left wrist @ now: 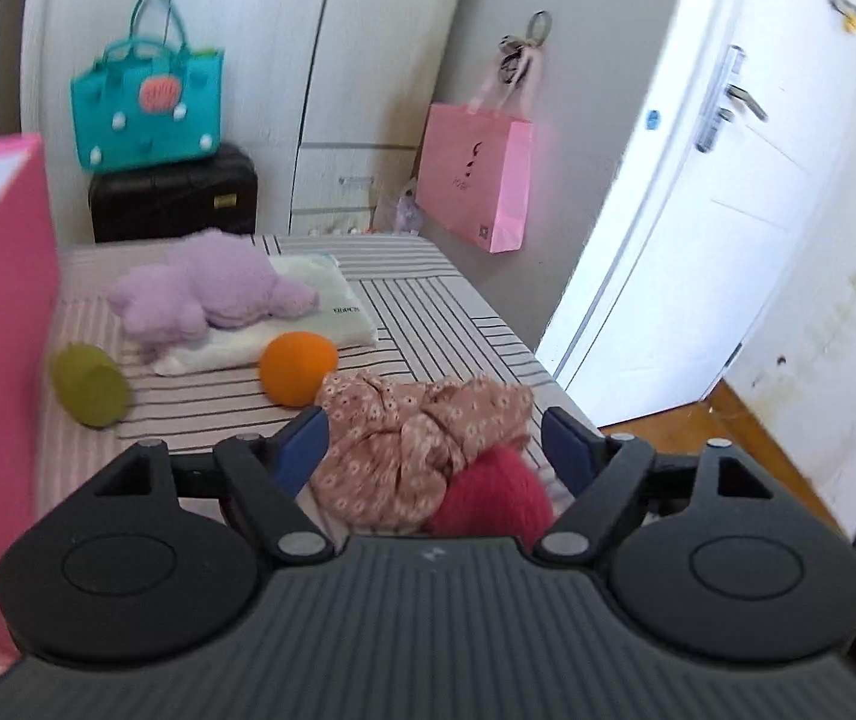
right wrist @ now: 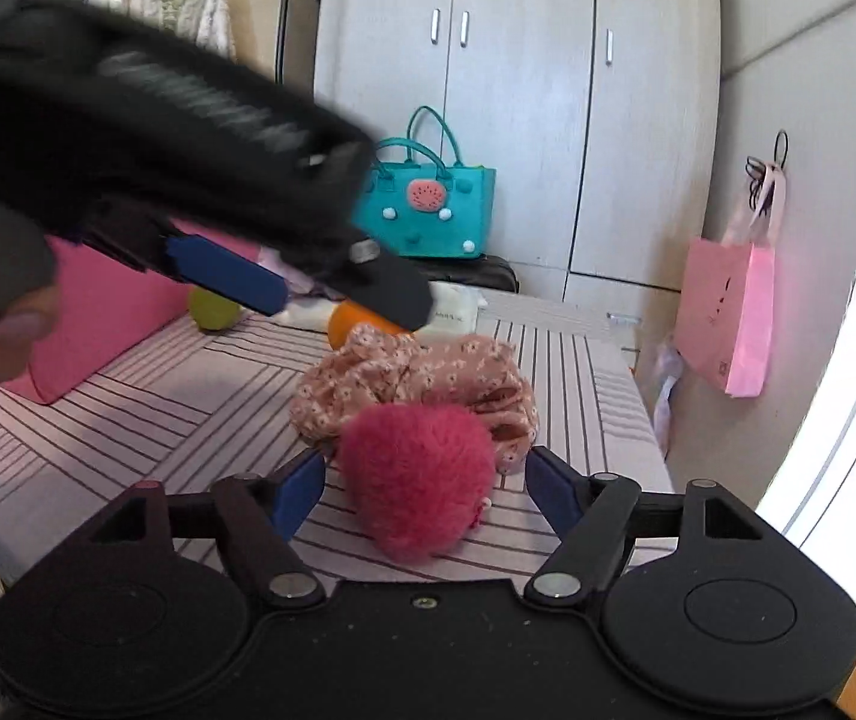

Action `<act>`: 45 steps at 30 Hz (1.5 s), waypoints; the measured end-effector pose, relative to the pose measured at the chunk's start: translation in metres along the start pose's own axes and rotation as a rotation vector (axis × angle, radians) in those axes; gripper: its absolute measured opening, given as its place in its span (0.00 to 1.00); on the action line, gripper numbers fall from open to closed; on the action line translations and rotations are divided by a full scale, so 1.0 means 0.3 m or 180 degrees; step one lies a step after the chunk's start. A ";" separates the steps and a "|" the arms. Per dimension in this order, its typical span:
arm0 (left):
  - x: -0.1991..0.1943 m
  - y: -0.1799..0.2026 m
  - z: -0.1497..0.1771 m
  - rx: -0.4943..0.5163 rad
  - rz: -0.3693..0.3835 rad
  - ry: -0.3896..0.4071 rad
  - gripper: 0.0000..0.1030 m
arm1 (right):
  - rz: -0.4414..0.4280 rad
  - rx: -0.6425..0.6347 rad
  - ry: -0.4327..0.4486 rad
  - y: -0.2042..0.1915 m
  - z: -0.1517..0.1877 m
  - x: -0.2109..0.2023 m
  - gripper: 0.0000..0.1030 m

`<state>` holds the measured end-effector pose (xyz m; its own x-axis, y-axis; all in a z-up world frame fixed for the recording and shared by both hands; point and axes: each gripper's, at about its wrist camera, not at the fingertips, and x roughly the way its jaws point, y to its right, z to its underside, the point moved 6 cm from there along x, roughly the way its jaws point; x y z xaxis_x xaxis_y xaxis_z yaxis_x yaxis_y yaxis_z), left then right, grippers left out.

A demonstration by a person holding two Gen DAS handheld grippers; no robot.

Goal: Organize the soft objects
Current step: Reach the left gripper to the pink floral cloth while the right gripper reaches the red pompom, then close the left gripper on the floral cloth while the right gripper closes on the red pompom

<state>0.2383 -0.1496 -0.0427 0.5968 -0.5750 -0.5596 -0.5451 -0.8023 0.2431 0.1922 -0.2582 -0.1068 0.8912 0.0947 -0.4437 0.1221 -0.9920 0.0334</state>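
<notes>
While both hand-held grippers gape, red pompom point(right wrist: 419, 477) touches floral cloth point(right wrist: 410, 378)

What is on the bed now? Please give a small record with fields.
surface: striped bed
near items: floral cloth, touching red fluffy ball
far items: orange ball, green ball, purple plush toy on white pillow
left tool: open, around cloth
right tool: open, around fluffy ball
</notes>
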 end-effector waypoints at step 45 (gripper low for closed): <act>0.106 0.042 0.075 -0.0075 -0.0437 -0.0304 0.16 | -0.0047 0.0311 -0.0410 0.075 0.017 -0.018 0.41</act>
<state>0.2370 -0.1743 -0.0754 0.6055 -0.4428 -0.6613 -0.4475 -0.8765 0.1771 0.1880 -0.2814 -0.1083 0.8253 0.1041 -0.5549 0.0862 -0.9946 -0.0585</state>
